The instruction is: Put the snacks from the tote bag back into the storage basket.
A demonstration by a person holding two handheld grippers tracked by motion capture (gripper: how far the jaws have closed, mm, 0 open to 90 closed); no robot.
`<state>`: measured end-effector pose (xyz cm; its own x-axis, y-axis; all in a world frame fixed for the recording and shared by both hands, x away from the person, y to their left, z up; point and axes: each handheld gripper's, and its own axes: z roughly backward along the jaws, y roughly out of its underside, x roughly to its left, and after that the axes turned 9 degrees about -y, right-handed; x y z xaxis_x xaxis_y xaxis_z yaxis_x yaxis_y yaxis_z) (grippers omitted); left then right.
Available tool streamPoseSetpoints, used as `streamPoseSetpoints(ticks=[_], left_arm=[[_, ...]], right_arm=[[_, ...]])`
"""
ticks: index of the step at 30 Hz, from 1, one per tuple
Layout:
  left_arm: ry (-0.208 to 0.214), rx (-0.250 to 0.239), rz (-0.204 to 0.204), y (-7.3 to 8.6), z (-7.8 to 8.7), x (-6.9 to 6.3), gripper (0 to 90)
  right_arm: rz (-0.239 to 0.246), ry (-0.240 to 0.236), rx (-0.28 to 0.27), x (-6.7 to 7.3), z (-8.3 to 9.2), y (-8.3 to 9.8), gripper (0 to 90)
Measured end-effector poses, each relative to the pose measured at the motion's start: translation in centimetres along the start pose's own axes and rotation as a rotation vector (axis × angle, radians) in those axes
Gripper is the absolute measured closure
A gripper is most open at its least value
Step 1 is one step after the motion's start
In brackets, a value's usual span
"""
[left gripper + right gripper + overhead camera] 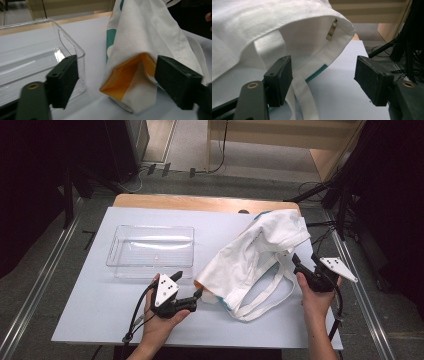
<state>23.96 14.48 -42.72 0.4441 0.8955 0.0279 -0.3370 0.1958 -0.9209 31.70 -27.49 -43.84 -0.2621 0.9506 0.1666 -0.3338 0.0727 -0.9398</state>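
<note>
A white tote bag [252, 252] lies across the right half of the white bench [90, 305], its long axis running from near-left to far-right, mouth toward the far right edge, straps trailing near. The left tool [192, 285], jaws spread, flanks its orange-lined corner beside a clear plastic bin [150, 251]. The right tool [299, 262], jaws spread, faces the mouth.

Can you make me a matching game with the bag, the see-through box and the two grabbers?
Things:
1. white bag
2. clear box
3. left gripper
4. right gripper

Places or states:
A. empty, at the table's left
B. open, at the bag's orange corner
C. crumpled, straps trailing
D. open, by the bag's mouth

Pairs: 1-C, 2-A, 3-B, 4-D
</note>
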Motion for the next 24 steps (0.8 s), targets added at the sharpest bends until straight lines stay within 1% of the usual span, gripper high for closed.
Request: streamPoseSetpoints(ticks=[1,2,3,5,7,8,11,12,13,14,15,16,18,20,21,22,23,24], left_arm=[[0.016,-0.001,-0.003,-0.1,-0.1,-0.1,28.3],[0.026,-0.004,-0.004,-0.1,-0.1,-0.2,28.3],[0.028,-0.011,-0.014,-0.1,-0.1,-0.4,29.9],[0.034,-0.017,-0.021,-0.3,-0.1,-0.7,32.6],[0.042,-0.015,-0.017,-0.4,-0.2,-0.8,37.1],[0.048,-0.014,-0.014,-0.5,-0.3,-0.8,39.6],[0.073,-0.009,-0.006,-0.7,-0.5,-0.8,46.2],[0.069,-0.010,-0.009,-0.7,-0.5,-0.8,47.8],[0.067,-0.006,-0.010,-0.8,-0.6,-0.8,51.6],[0.070,-0.007,-0.006,-0.8,-0.7,-0.7,56.8],[0.071,-0.005,-0.004,-0.8,-0.7,-0.7,59.1],[0.068,-0.001,-0.008,-0.8,-0.8,-0.6,59.1],[0.084,0.001,-0.003,-0.8,-0.9,-0.4,65.0],[0.097,0.011,-0.005,-0.8,-0.9,-0.3,70.7],[0.106,0.016,-0.007,-0.8,-0.9,-0.3,74.8],[0.109,0.021,-0.008,-0.8,-1.0,-0.3,76.8],[0.112,0.022,-0.002,-0.8,-1.0,-0.2,77.9],[0.113,0.028,0.000,-0.8,-1.0,-0.2,80.0]], right_arm=[[-0.007,0.004,0.002,-0.2,-0.4,0.0,31.6],[-0.007,0.004,0.002,-0.2,-0.4,0.0,31.6],[-0.013,0.008,0.003,-0.3,-0.5,0.1,31.6],[-0.029,0.015,0.011,-0.7,-0.9,0.1,30.8],[-0.047,0.014,0.008,-1.2,-1.2,0.1,30.9],[-0.049,0.018,0.015,-1.3,-1.4,0.1,30.6],[-0.023,0.024,0.042,-1.7,-2.1,-0.1,30.2],[-0.020,0.020,0.044,-1.8,-2.4,-0.3,30.0],[-0.018,0.020,0.034,-1.9,-2.5,-0.5,30.4],[-0.017,0.022,0.046,-2.3,-3.0,-0.8,29.0],[-0.026,0.026,0.052,-2.6,-3.3,-0.9,28.9],[-0.026,0.026,0.052,-2.6,-3.3,-0.9,28.9],[-0.052,0.016,0.045,-3.1,-3.6,-1.0,28.5],[-0.079,0.023,0.035,-3.6,-3.9,-1.0,28.3],[-0.093,0.018,0.040,-3.8,-4.0,-0.9,27.9],[-0.103,0.013,0.046,-4.1,-4.2,-0.7,28.0],[-0.115,0.003,0.051,-4.2,-4.5,-0.6,28.3],[-0.113,-0.018,0.050,-4.3,-4.8,-0.6,28.5]])
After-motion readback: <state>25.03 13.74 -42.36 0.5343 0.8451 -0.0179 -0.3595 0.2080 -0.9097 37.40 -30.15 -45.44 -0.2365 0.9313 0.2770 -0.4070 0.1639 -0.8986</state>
